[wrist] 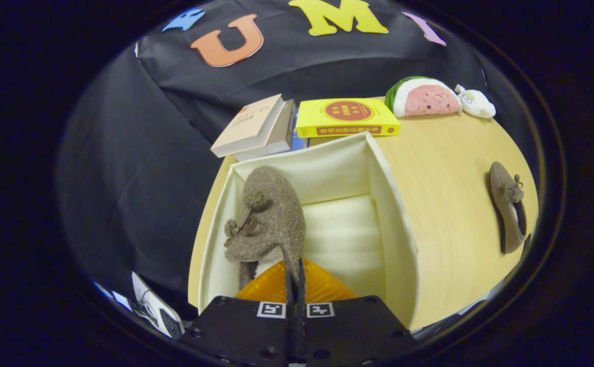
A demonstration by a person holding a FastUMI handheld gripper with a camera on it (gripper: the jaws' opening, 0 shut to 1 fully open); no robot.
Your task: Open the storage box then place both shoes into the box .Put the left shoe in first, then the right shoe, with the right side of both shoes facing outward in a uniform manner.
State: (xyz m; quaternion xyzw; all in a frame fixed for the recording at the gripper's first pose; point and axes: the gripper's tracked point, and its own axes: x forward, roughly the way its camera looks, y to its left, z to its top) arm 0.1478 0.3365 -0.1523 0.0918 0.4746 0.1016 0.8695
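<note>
My gripper [295,272] pinches the first fuzzy shoe [269,219] tight, down inside the open storage box [394,204]. Next I must let go, then fetch the other shoe [507,206] lying on the table [444,168]

No text on the books [347,117] is legible.

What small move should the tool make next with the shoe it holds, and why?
Probably lower it a little, then open. The tool is shut on the brown shoe, which hangs inside the open box against its left wall. The second shoe waits on the table.
</note>
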